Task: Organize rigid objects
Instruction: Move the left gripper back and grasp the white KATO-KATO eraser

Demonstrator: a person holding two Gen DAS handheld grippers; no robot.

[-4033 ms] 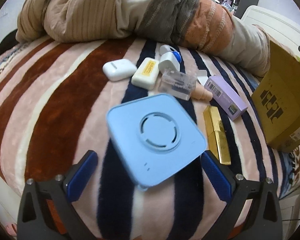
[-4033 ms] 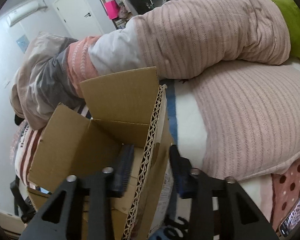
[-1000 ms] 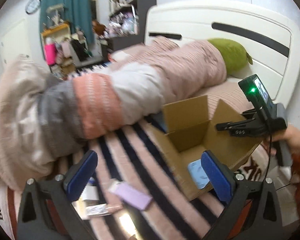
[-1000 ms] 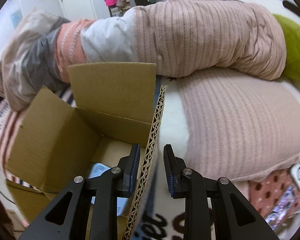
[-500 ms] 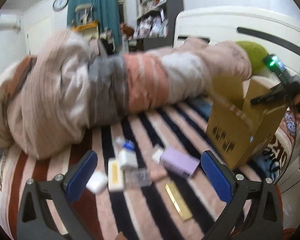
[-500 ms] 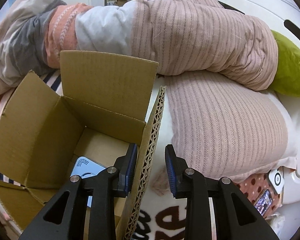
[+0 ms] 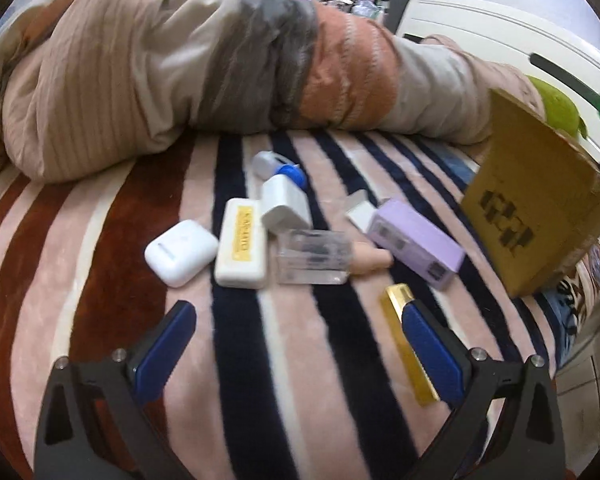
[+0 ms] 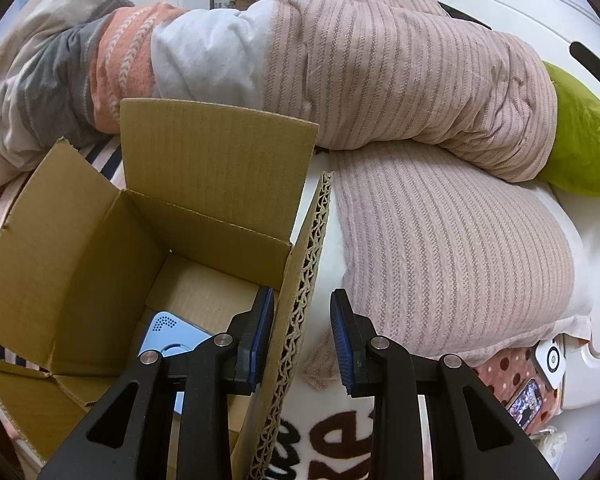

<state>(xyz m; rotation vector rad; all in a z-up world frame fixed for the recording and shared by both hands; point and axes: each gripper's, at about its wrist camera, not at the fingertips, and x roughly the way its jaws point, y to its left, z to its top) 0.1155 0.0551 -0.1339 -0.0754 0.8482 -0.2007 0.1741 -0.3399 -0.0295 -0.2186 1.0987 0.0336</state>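
The left wrist view shows the left gripper [image 7: 296, 344] with jaws wide and empty over the striped bed [image 7: 100, 280], where a white case [image 7: 180, 252], purple box [image 7: 416, 244] and gold bar [image 7: 400, 308] lie beside the carton [image 7: 540, 208]. Only the right wrist view looks into the carton [image 8: 80, 260], where a blue device [image 8: 172, 340] lies, and shows the right gripper [image 8: 302, 320] with jaws narrow, clamping the carton's flap.

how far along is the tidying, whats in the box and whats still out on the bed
Done: only the blue square device lies in the cardboard box. In hand: the right gripper clamps the box's flap; the left gripper hangs open and empty over the blanket. Left: white earbud case, purple box, gold bar and other small items.
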